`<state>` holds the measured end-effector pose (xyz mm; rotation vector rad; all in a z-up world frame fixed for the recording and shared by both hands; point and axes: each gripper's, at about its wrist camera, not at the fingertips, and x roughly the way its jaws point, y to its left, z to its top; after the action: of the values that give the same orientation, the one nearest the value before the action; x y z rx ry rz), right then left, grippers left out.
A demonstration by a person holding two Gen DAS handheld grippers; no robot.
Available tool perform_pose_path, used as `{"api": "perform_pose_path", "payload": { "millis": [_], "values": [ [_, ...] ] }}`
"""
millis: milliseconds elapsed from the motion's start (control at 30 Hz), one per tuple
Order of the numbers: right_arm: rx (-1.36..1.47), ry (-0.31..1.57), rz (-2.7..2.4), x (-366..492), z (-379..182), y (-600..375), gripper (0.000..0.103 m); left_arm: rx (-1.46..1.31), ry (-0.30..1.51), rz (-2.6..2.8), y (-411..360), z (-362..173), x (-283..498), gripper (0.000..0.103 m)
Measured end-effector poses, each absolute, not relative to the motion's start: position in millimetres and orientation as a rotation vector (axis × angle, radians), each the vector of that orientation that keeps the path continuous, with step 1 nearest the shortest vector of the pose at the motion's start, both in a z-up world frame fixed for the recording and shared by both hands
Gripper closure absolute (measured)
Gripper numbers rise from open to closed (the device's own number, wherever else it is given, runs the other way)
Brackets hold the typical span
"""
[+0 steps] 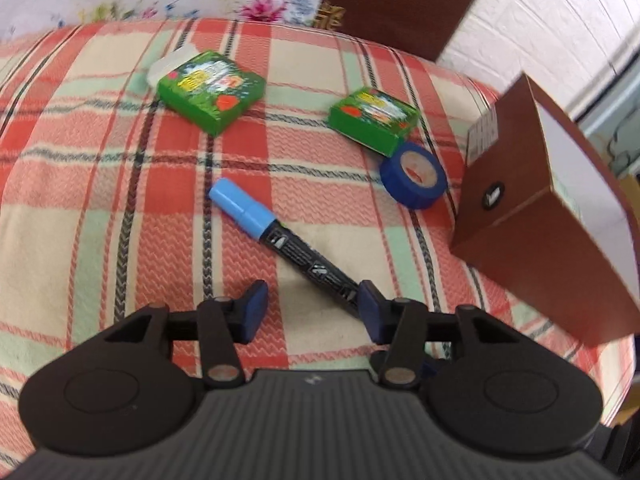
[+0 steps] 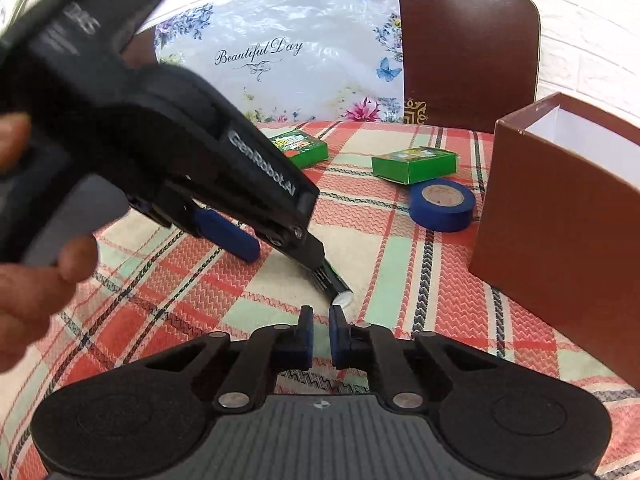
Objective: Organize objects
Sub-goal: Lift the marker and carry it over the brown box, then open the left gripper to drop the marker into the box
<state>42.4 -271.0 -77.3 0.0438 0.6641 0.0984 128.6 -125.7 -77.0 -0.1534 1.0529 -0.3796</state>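
A black marker with a light-blue cap (image 1: 280, 236) lies on the plaid cloth; its tail end reaches my left gripper's right finger. My left gripper (image 1: 312, 310) is open, low over the cloth, astride the marker's tail. In the right wrist view the left gripper (image 2: 280, 248) covers most of the marker, whose end (image 2: 338, 290) pokes out. My right gripper (image 2: 321, 320) is nearly shut and empty, just short of that end. Two green boxes (image 1: 212, 90) (image 1: 374, 120), a blue tape roll (image 1: 414, 176) and an open brown box (image 1: 532, 200) lie beyond.
The brown box (image 2: 560, 232) stands at the right with its white inside showing. A dark brown chair back (image 2: 468, 52) and a floral sheet (image 2: 280, 60) are behind the table. A white object (image 1: 168, 65) lies behind the left green box. The table edge is at the right.
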Motion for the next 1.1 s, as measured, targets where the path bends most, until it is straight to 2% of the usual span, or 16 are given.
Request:
{"api": "perform_pose_path", "payload": {
  "millis": [33, 100, 200, 233, 267, 300, 333, 367, 400, 633, 767, 933, 1100],
  "values": [
    [0.031, 0.654, 0.091, 41.0, -75.7, -271.4, 0.092, -0.164, 1.053, -0.362, -123.5, -74.8, 128.4, 0.053],
    [0.02, 0.626, 0.088, 38.3, -72.0, -275.6, 0.062, -0.164, 1.036, -0.331, -121.4, -68.2, 128.3, 0.051],
    [0.025, 0.59, 0.124, 40.5, -67.0, -281.3, 0.058, -0.188, 1.028, -0.31, -122.5, -63.4, 133.9, 0.049],
    [0.02, 0.591, 0.139, 45.7, -67.7, -281.8, 0.056, -0.192, 1.029, -0.305, -125.0, -64.2, 136.4, 0.051],
    [0.008, 0.597, 0.149, 51.6, -70.1, -280.9, 0.055, -0.187, 1.036, -0.296, -127.7, -66.6, 138.9, 0.062],
    [-0.007, 0.613, 0.154, 58.9, -73.7, -279.2, 0.056, -0.186, 1.052, -0.297, -129.1, -70.7, 141.3, 0.074],
    [-0.02, 0.636, 0.161, 63.6, -77.6, -277.0, 0.062, -0.208, 1.064, -0.313, -129.4, -73.3, 141.3, 0.08],
    [-0.032, 0.648, 0.17, 65.8, -80.6, -275.2, 0.084, -0.229, 1.065, -0.335, -129.6, -71.2, 138.8, 0.094],
    [-0.043, 0.637, 0.177, 63.3, -79.8, -273.6, 0.087, -0.227, 1.06, -0.364, -133.0, -64.5, 134.7, 0.102],
    [-0.123, 0.404, 0.087, 9.9, -34.6, -280.8, 0.089, -0.083, 0.827, -0.651, -216.4, 32.3, 87.1, 0.102],
    [-0.135, 0.287, -0.065, -18.8, -10.6, -312.1, 0.089, 0.005, 0.723, -0.794, -271.0, 66.0, 66.5, 0.102],
    [-0.066, 0.232, -0.212, -51.9, 7.1, -366.2, 0.089, 0.037, 0.693, -0.868, -308.9, 73.9, 56.6, 0.097],
    [0.086, 0.208, -0.243, -71.2, 24.5, -427.4, 0.089, 0.029, 0.736, -0.861, -322.3, 57.5, 61.3, 0.097]
  ]
}}
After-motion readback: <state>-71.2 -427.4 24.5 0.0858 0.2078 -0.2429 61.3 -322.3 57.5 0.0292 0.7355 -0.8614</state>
